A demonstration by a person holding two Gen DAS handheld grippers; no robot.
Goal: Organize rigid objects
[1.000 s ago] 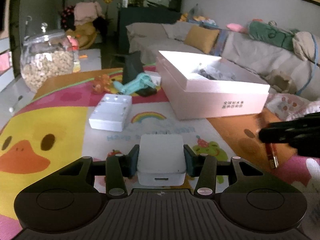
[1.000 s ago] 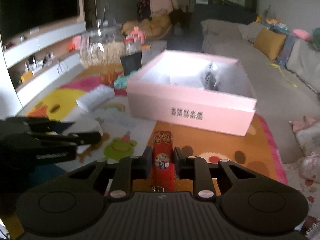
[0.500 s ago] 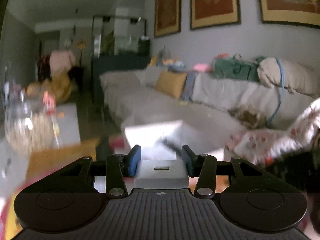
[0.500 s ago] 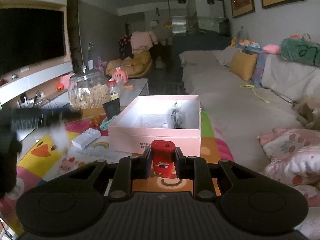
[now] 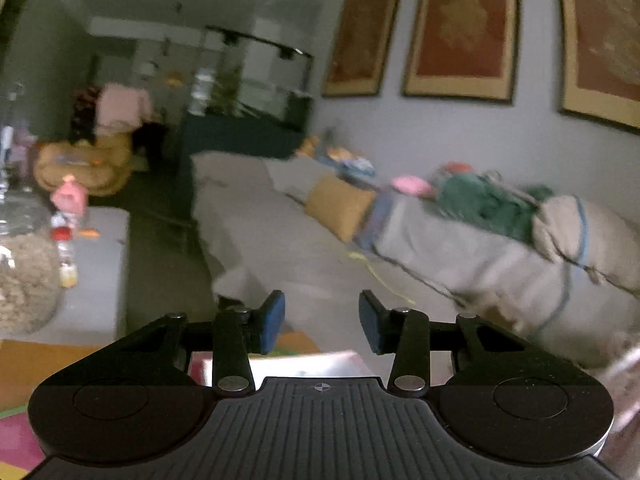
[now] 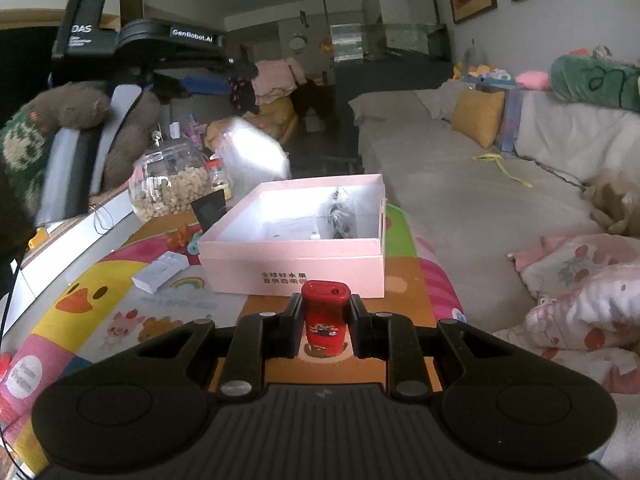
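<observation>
The left wrist view is taken from just behind the left gripper [image 5: 322, 322], along its fingers [image 5: 273, 320], and is aimed nearly level across the room at the sofa [image 5: 460, 248] and framed pictures [image 5: 460, 32]; only an edge of the pink box [image 5: 320, 366] is caught low down. The right wrist view is taken from behind the right gripper [image 6: 323, 326] and is tilted downward, so the pink box [image 6: 296, 264] and play mat [image 6: 100, 304] are seen near. The sofa [image 6: 460, 184], yellow cushion [image 6: 478, 118], glass jar [image 6: 172, 184] and glass tank [image 6: 388, 24] are shared by both views.
</observation>
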